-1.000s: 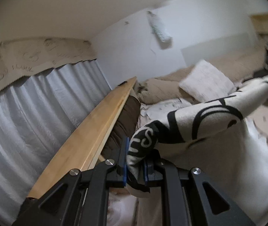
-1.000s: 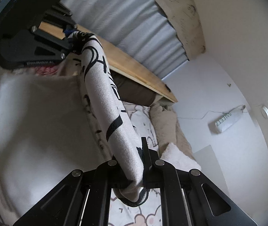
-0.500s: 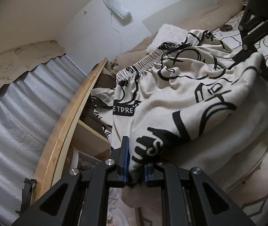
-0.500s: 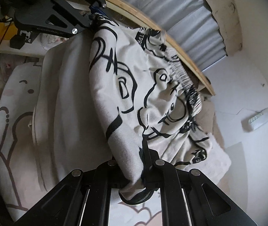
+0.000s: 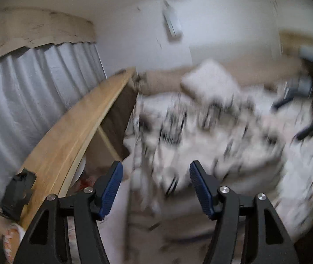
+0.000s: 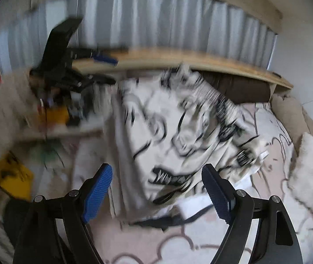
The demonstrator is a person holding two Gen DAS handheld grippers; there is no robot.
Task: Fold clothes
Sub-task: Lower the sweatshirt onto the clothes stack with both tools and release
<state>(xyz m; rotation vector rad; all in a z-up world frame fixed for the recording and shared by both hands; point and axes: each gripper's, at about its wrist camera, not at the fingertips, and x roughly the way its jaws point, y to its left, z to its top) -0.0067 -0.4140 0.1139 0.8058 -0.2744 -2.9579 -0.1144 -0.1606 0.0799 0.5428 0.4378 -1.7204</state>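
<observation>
A cream garment with black graphic print (image 6: 174, 132) lies folded over on the bed; it is blurred in the left wrist view (image 5: 200, 136). My left gripper (image 5: 155, 187) is open and empty, just short of the garment's near edge. My right gripper (image 6: 156, 189) is open and empty, above the garment's near corner. The left gripper also shows in the right wrist view (image 6: 79, 70) at the far left, beside the garment. The right gripper is a dark blur in the left wrist view (image 5: 306, 101) at the far right.
A wooden shelf board (image 5: 72, 132) (image 6: 178, 61) runs along the bed's far side, with grey curtains (image 6: 156, 15) behind. A white pillow (image 5: 209, 81) (image 6: 308, 171) lies at the head. Yellow items and clutter (image 6: 13, 173) sit on the left. The patterned bedsheet (image 6: 200, 242) lies under the garment.
Both grippers have opened and let go of the garment, which now lies on the bed. Both have pulled back from it, with motion blur in both views.
</observation>
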